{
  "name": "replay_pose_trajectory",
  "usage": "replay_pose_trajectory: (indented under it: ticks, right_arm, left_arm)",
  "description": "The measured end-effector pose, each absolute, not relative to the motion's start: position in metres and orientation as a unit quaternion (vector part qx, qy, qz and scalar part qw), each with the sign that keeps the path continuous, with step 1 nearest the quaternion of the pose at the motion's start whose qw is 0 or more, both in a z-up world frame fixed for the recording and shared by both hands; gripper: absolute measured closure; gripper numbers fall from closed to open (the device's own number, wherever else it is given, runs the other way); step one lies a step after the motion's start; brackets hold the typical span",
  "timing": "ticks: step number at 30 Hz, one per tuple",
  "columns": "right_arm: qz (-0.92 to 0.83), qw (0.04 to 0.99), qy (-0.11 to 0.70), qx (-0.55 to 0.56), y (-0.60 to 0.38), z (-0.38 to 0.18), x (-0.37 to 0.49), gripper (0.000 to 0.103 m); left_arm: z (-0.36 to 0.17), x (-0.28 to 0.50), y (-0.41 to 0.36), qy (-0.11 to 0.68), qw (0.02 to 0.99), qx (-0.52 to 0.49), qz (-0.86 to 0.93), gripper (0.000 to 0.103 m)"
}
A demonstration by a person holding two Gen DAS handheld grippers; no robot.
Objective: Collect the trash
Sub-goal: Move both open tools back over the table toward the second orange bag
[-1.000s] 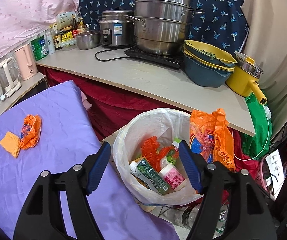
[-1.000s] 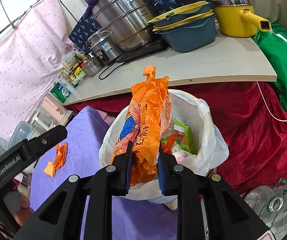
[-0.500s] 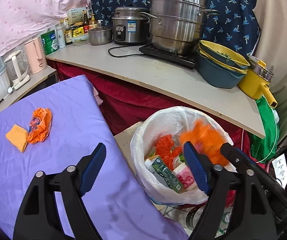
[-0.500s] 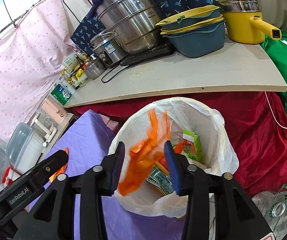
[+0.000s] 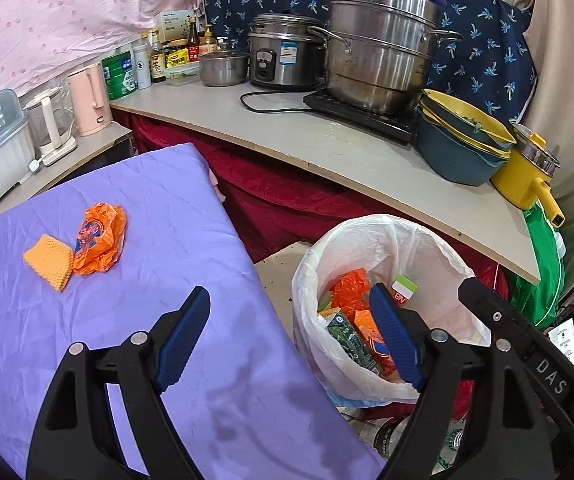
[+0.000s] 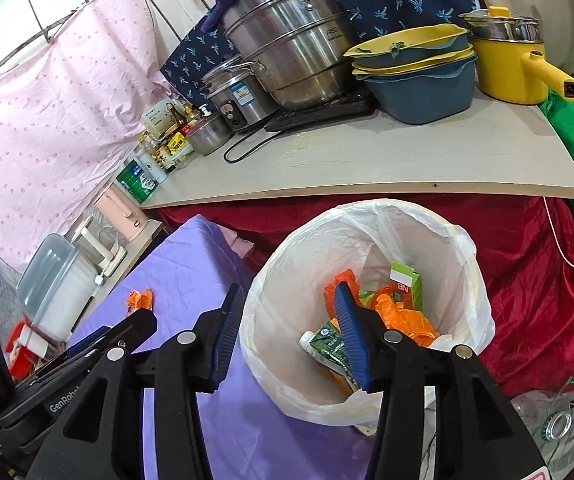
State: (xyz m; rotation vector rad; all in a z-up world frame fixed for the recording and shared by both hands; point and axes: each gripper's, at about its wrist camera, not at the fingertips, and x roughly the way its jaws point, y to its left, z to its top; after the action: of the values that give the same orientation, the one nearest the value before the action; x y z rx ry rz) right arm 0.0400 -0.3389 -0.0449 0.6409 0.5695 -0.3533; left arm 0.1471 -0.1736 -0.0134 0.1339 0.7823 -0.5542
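Note:
A white-lined trash bin (image 5: 439, 240) (image 6: 471, 280) stands beside the purple-covered table (image 5: 159, 208) and holds orange wrappers (image 6: 403, 316), a green carton (image 6: 407, 284) and a drink pouch (image 6: 327, 344). A crumpled orange wrapper (image 5: 101, 240) and a yellow sponge-like piece (image 5: 49, 260) lie on the purple cloth at left. My left gripper (image 5: 291, 316) is open and empty over the table's edge. My right gripper (image 6: 289, 308) is open and empty above the bin's near rim.
A counter (image 5: 327, 144) behind holds a steel steamer pot (image 5: 379, 40), rice cooker (image 5: 283, 56), stacked basins (image 5: 463, 140), a yellow pot (image 5: 527, 176) and bottles. Red cloth (image 6: 527, 280) hangs under it. Kettles (image 5: 87, 100) stand at left. Plastic bottles (image 6: 559, 420) lie on the floor.
My right gripper opened and let go of the orange wrapper, which fell into the bin. The left gripper swung left toward the table, staying open.

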Motion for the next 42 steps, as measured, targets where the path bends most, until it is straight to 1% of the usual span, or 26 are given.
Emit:
replay_pose_trajectory:
  ticks: [2, 7, 9, 21, 42]
  right_arm:
    - [-0.169, 0.896, 0.274, 0.306, -0.335, -0.042, 0.042, 0.053]
    - [-0.161, 0.899, 0.277, 0.298, -0.322, -0.038, 0.049, 0.053]
    - [-0.158, 0.900, 0.278, 0.296, -0.316, -0.038, 0.051, 0.053]
    - [-0.124, 0.907, 0.291, 0.277, -0.278, -0.034, 0.077, 0.052]
    - [-0.053, 0.915, 0.330, 0.228, -0.180, -0.034, 0.142, 0.052]
  left_arm:
    - [-0.013, 0.148, -0.169, 0.377, 0.886, 0.060, -0.264, 0.025]
    - [-0.013, 0.152, -0.154, 0.378, 0.888, 0.051, -0.255, 0.024]
    - [-0.012, 0.154, -0.148, 0.377, 0.891, 0.047, -0.250, 0.022]
    - [-0.012, 0.174, -0.101, 0.381, 0.899, 0.023, -0.214, 0.021]
    - [-0.023, 0.213, 0.008, 0.388, 0.912, -0.007, -0.137, 0.021]
